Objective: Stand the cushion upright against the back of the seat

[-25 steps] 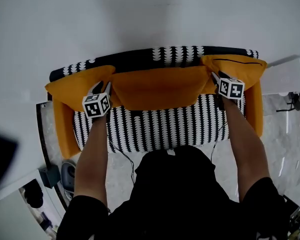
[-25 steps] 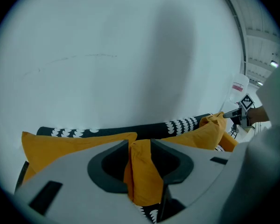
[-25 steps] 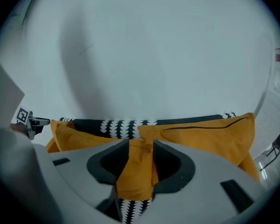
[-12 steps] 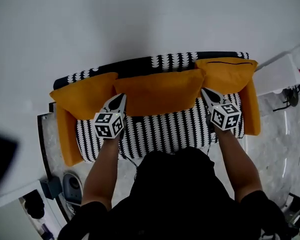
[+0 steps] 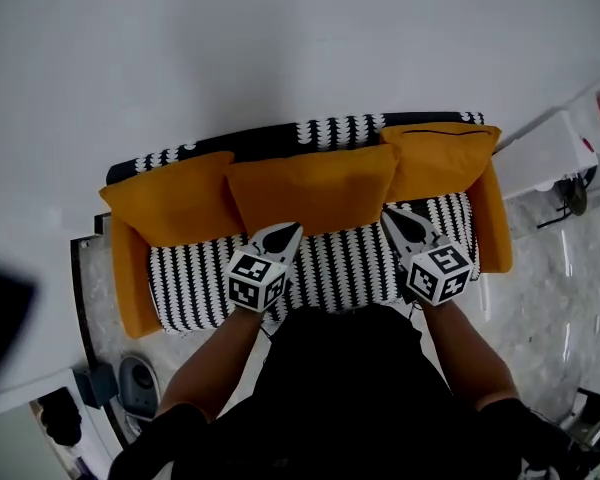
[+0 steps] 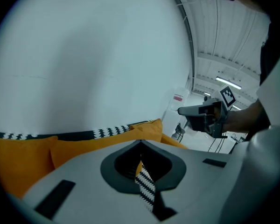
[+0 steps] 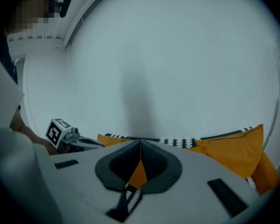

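L gripper point(image 5: 285, 230): jaws pressed together, empty; forearm stretched fwd, tip angled down over black-and-white patterned sofa seat point(image 5: 345, 263). Middle orange fabric cushion point(image 5: 315, 188) stands upright against patterned backrest point(image 5: 350, 128), just beyond both tips. R gripper point(image 5: 390, 214): same pose, jaws together, nothing btw them.

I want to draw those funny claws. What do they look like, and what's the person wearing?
The left gripper and right gripper are pale grey, pointed like beaks, with a dark hollow near the tip. Each carries a white cube printed with black square markers. The person wears a black short-sleeved top.
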The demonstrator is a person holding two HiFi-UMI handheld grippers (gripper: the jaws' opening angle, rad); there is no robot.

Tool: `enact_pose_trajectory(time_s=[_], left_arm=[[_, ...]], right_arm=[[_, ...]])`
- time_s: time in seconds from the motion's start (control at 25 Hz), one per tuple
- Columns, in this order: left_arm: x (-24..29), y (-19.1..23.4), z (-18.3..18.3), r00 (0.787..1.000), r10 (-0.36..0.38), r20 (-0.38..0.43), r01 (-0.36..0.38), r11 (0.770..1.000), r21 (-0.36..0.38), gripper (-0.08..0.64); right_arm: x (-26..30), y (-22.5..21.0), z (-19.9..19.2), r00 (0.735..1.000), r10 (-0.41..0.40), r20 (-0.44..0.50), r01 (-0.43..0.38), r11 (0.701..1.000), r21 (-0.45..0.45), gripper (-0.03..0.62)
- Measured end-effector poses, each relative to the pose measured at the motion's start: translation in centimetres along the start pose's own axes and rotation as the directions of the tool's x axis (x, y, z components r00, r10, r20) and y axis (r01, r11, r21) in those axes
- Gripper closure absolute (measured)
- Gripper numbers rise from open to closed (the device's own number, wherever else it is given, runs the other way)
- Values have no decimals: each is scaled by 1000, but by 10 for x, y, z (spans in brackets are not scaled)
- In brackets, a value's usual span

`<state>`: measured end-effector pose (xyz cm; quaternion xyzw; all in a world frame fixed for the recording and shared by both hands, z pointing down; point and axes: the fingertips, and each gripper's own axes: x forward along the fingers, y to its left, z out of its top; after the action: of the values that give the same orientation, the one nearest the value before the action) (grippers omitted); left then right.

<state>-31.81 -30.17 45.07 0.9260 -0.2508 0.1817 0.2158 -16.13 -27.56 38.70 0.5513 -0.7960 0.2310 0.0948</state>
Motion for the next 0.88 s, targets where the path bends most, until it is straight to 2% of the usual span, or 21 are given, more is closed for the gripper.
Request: enact_pose_trajectory(time_s=[0.2, 0.36, 0.44, 0.64, 0.76, 0.88], left_arm=[[-10, -35, 4, 999, -23, 37, 24, 999, -37, 545], [-23, -55, 10, 999, -18, 31, 17, 999, 29, 545], [-32, -70, 16, 998, -7, 56, 5, 999, 36, 545], [-59, -120, 22, 983, 63, 171, -53, 997, -62, 545], [-68, -156, 10, 975, 120, 188, -111, 992, -57, 545], [-78, -197, -6, 969, 143, 199, -137, 989, -46, 545]], right_arm=[[-16, 30, -1, 996, 93, -2, -93, 996, -4, 554], [-35, 54, 1, 981, 192, 30, -191, 981, -42, 555], [-47, 59, -2, 974, 225, 35, -223, 974, -45, 555], [-95, 61, -21, 961, 277, 27, -275, 960, -53, 556], [-132, 57, -29, 949, 310, 50, -309, 951, -31, 557], [-170, 59, -45, 941, 332, 67, -330, 943, -44, 557]])
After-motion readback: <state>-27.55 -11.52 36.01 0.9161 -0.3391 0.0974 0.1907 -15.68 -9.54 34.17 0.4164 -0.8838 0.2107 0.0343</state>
